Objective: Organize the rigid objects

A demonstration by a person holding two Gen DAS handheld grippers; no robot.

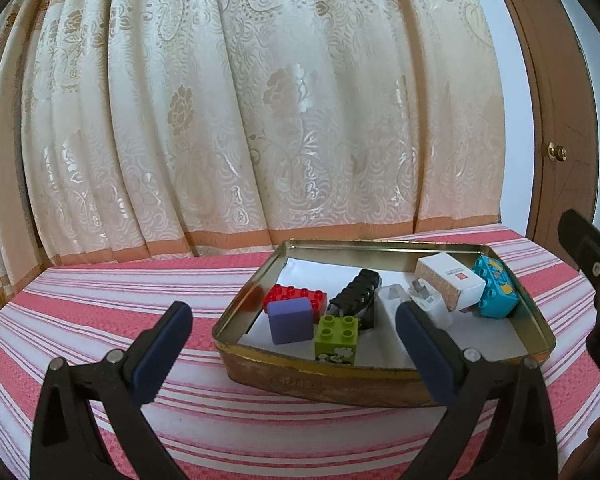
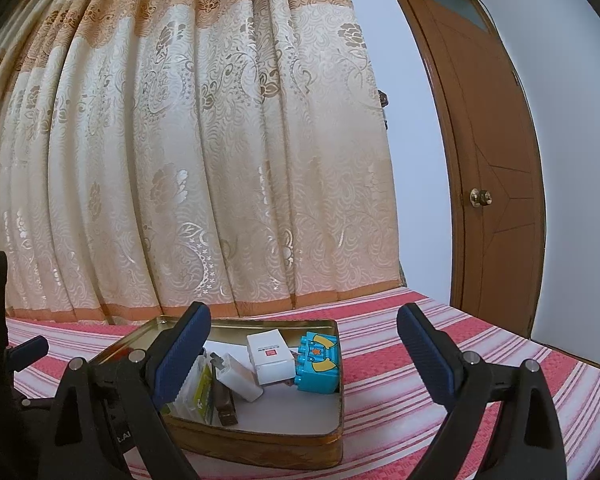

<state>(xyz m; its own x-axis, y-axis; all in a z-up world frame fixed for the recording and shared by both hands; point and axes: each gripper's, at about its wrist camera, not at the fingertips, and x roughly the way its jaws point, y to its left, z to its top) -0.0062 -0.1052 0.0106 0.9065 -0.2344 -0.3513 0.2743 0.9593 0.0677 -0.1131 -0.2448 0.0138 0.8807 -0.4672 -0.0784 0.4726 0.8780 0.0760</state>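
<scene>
Both the left gripper (image 1: 294, 350) and right gripper (image 2: 304, 354) hang wide open and empty just before the tin (image 1: 380, 384) of blocks (image 1: 336, 338).

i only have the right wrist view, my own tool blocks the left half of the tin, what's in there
Observer: A red brick lies at the tin's far left, hidden from you.
Operator: anything in front of it
Observer: A purple block sits just in front of it, with a green brick to its right near the front wall.
Operator: that dark thing i see by the white plug, what is it
Observer: A black ridged piece lying lengthwise mid-tin, left of the white plug.
Operator: is the left tool holding anything
Observer: No. The left tool is open and empty, short of the tin's front wall.
</scene>
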